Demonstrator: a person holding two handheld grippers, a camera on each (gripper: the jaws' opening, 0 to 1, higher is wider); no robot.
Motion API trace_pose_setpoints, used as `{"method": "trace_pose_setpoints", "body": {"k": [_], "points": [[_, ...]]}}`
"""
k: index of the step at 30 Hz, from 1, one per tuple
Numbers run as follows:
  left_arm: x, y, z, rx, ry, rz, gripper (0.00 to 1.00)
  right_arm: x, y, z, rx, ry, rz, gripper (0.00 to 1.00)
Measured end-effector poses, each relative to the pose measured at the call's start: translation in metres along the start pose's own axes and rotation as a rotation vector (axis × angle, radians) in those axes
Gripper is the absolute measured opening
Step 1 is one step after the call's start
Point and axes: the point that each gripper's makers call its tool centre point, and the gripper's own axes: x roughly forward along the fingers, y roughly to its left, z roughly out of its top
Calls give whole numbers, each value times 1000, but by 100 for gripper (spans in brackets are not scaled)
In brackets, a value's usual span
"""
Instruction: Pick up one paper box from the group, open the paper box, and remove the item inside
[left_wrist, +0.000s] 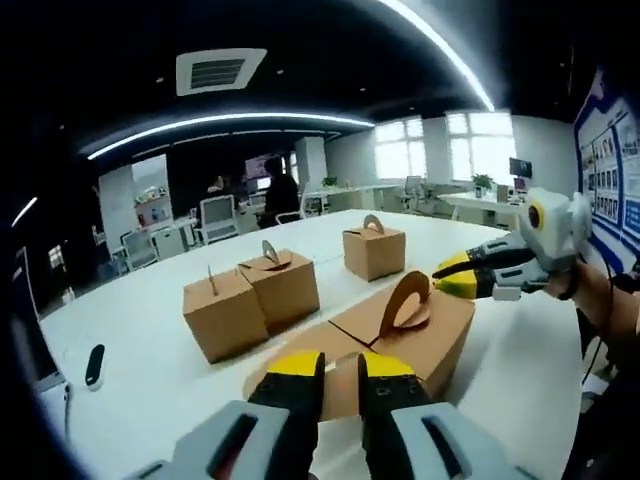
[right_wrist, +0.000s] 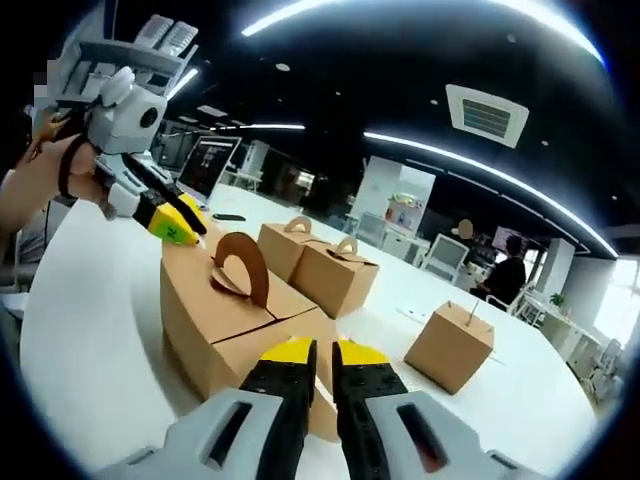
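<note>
Left gripper view: my left gripper (left_wrist: 338, 368), jaws nearly closed, pinches the near box (left_wrist: 400, 335) on the surface (left_wrist: 130, 400), right gripper (right_wrist: 315, 355) likewise (opening step); next I lift its handle flap (left_wrist: 408, 303).

I see matt brown cardboard paper boxes (left_wrist: 405, 335) on a smooth white glossy table (left_wrist: 150, 370); my grippers' (left_wrist: 340, 372) tips look yellow plastic

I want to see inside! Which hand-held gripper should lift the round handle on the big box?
Close call, probably right: the right hand-held gripper has its yellow tips level with the handle, just beside it; the left hand-held gripper points at the box end.
</note>
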Motion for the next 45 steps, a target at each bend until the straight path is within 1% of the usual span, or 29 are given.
{"method": "trace_pose_setpoints", "body": {"k": [2,4,5,6,10,12,22,29,32,36,40,42,45], "points": [[-2,12,10,16,-28,64,16,-1,-1,0,0,2,-4,9],[-2,19,10,38,-18,107,15,-2,-3,-1,-1,4,-7,9],[-1,23,9,51,-8,130,12,-2,-3,-1,-1,4,-7,9],[2,24,7,64,5,139,11,-2,-3,-1,-3,6,-8,9],[8,20,-2,93,42,121,9,-1,-2,-1,-10,8,-7,9],[9,19,-9,106,71,104,9,-1,-1,-2,-11,9,-5,9],[20,9,-27,123,112,80,9,2,5,-8,-18,24,7,6],[27,1,-28,123,121,71,8,4,13,-11,-21,40,24,5],[26,-6,-29,124,122,69,7,5,15,-12,-24,44,29,5],[26,-9,-31,116,124,65,7,6,15,-12,-23,46,31,4],[26,-12,-33,101,120,63,7,7,17,-13,-24,48,32,4],[27,-10,-34,99,122,63,7,7,17,-13,-24,49,32,4],[21,-6,-34,98,121,67,9,3,10,-12,-27,45,22,5]]}}
